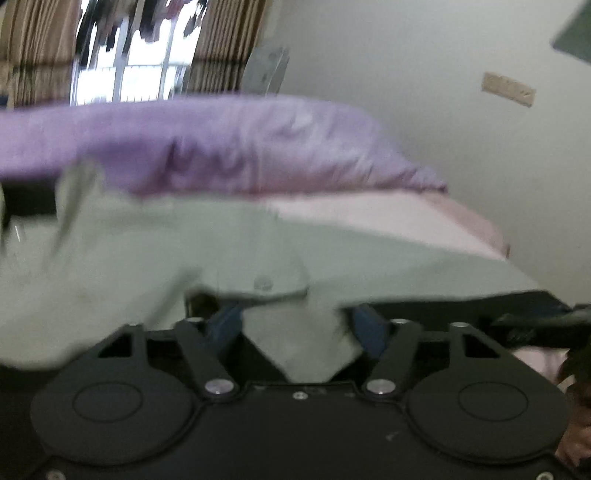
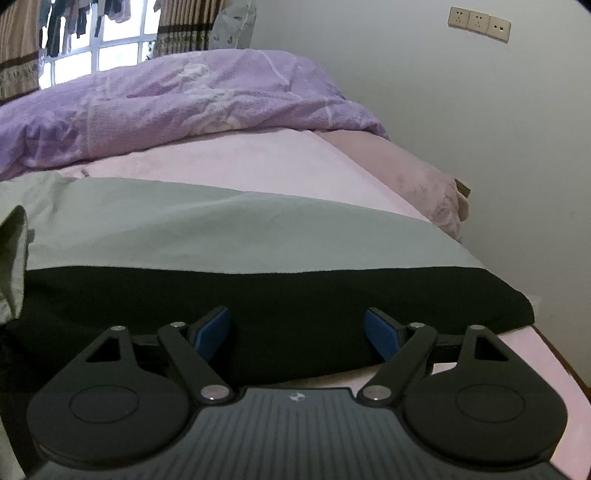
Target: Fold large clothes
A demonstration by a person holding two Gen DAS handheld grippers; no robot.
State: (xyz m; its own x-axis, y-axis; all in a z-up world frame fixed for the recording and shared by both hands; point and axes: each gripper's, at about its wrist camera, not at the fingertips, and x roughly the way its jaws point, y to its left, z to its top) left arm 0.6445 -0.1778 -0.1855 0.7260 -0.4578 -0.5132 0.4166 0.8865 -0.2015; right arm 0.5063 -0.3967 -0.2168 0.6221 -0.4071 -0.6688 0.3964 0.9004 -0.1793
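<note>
A large pale green and black garment lies spread on a bed with a pink sheet. In the right wrist view its green part lies beyond a black band. My right gripper is open over the black band, with nothing between its blue pads. In the blurred left wrist view, my left gripper has a fold of the green cloth between its blue pads. The pads stand apart, and I cannot tell whether they pinch the cloth. A button shows on the green part.
A crumpled purple duvet lies across the far half of the bed. A white wall with power sockets runs along the right side. A curtained window stands beyond the bed. The bed's right edge is close to my right gripper.
</note>
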